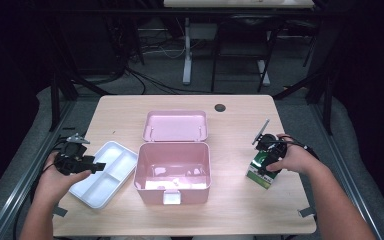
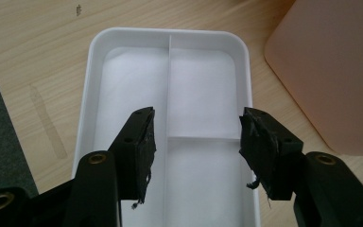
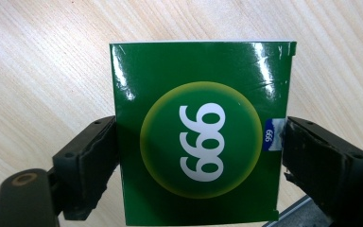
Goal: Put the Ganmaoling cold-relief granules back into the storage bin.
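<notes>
A green box (image 3: 201, 132) printed "999" sits between the jaws of my right gripper (image 3: 198, 146), which is shut on its two sides. In the high view this green box (image 1: 260, 174) is at the table's right side under the right gripper (image 1: 266, 159). My left gripper (image 2: 196, 142) stands open above a white divided tray (image 2: 170, 85), with nothing between its fingers. The same tray (image 1: 105, 172) lies left of an open pink box (image 1: 173, 172), and the left gripper (image 1: 87, 164) hovers over its left end.
The pink box's lid (image 1: 175, 125) lies flat on the table behind it. A dark round hole (image 1: 220, 107) marks the table's far side. The table's right edge is close to the green box. Dark frames and cables surround the table.
</notes>
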Action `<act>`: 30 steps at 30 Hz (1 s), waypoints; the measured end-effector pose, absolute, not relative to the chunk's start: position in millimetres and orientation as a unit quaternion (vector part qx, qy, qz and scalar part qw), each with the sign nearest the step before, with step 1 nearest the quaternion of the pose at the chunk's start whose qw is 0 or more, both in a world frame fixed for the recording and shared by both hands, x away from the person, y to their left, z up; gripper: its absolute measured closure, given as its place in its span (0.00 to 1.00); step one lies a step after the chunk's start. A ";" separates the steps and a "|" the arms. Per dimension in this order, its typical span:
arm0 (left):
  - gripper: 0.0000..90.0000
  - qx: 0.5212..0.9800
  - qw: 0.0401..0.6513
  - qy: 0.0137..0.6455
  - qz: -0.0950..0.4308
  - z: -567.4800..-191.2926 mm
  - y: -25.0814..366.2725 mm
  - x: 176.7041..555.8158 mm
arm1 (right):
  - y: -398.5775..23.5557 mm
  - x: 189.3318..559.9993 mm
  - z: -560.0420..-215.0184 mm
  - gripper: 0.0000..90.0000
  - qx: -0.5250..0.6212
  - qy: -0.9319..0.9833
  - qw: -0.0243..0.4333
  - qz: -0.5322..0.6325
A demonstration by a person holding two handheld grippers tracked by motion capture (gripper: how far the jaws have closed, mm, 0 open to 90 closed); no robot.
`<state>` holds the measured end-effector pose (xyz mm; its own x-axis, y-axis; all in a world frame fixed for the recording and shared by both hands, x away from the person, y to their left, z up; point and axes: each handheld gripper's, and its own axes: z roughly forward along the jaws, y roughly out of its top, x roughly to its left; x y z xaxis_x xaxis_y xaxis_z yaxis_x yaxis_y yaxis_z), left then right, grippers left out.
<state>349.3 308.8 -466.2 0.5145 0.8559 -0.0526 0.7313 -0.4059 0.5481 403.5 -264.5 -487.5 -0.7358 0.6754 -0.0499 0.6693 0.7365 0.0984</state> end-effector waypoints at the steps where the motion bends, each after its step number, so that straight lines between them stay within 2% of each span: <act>1: 0.51 0.830 0.262 0.478 0.119 -466.2 308.7 349.3 | -264.3 404.0 -486.0 0.16 0.361 0.931 0.041 0.027; 15: 0.51 0.829 0.263 0.478 0.120 -464.9 309.5 348.6 | -262.7 403.2 -482.4 0.18 0.367 0.928 0.048 0.037; 30: 0.51 0.829 0.266 0.478 0.119 -463.6 310.2 347.8 | -248.9 394.8 -444.7 0.18 0.350 0.934 0.053 0.039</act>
